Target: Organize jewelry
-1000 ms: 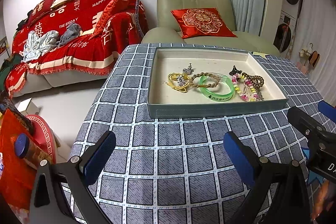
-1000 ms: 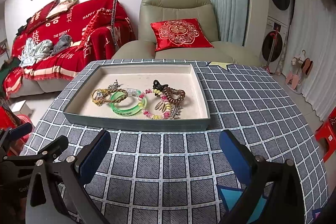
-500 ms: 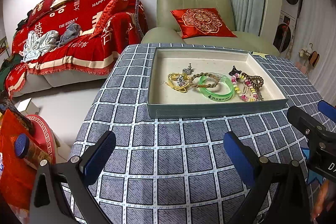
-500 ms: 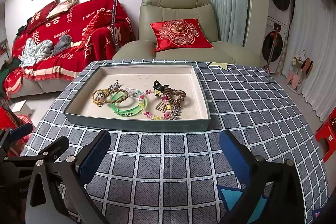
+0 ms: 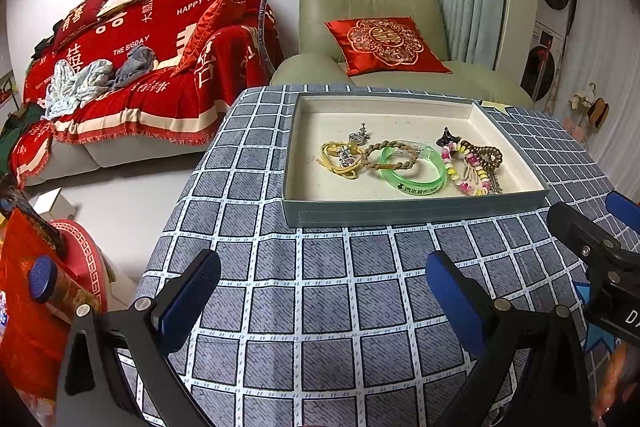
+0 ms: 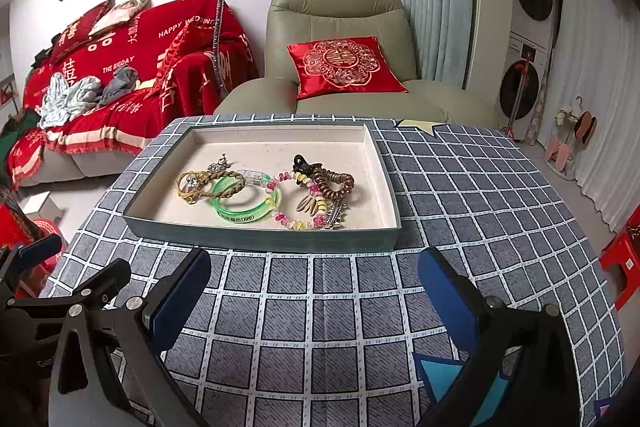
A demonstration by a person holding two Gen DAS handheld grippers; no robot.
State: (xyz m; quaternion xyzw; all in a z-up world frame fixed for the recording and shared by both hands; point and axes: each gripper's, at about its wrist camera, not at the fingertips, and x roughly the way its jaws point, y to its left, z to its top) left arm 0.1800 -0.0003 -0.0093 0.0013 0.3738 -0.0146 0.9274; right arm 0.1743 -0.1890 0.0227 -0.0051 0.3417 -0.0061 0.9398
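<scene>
A grey-green tray (image 5: 412,213) (image 6: 260,239) sits on the checked tablecloth and holds a pile of jewelry: a green bangle (image 5: 416,183) (image 6: 240,211), a braided brown bracelet (image 5: 390,153), a yellow cord piece (image 5: 338,157), a pastel bead bracelet (image 6: 294,217) and a brown coiled band (image 6: 334,185). My left gripper (image 5: 322,297) is open and empty, near the table's front edge, short of the tray. My right gripper (image 6: 314,291) is open and empty, just short of the tray's front wall.
A green armchair (image 6: 340,47) with a red cushion stands behind the table. A sofa under a red throw (image 5: 132,79) is at the left. The table edge drops off at the left (image 5: 172,219). A red stool (image 6: 624,259) stands at the right.
</scene>
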